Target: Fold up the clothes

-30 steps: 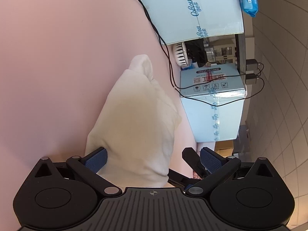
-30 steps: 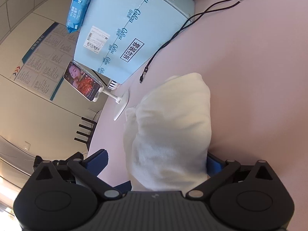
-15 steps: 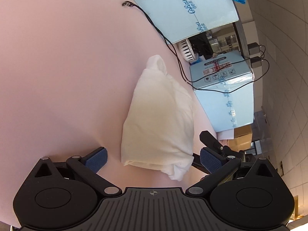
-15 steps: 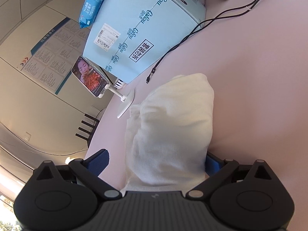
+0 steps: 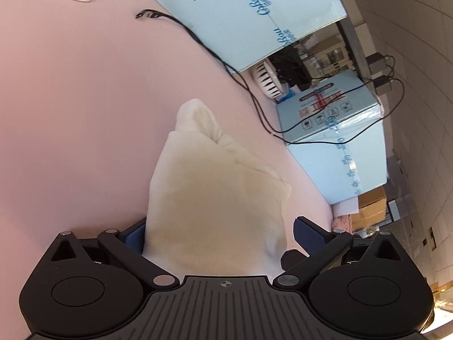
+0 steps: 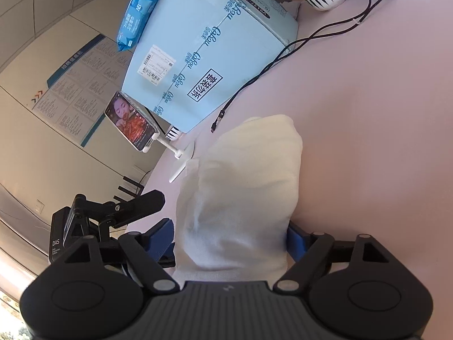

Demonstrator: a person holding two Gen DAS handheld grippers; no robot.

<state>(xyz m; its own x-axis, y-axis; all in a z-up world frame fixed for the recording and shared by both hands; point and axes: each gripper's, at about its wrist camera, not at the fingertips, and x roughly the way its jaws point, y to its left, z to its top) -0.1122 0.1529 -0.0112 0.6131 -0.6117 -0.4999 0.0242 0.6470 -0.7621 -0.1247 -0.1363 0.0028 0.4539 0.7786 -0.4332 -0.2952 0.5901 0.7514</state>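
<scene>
soft cream garment [image 5: 215, 195] (folded, lumpy), smooth pink tabletop [image 5: 85, 99]

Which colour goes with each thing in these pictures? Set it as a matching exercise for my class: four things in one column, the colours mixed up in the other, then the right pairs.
Things:
1. folded cloth
2. table
3. big box
4. cable

Colours:
A. black
B. pink
C. cream white
D. light blue

Right pairs: 1-C, 2-B, 3-D, 4-A
</scene>
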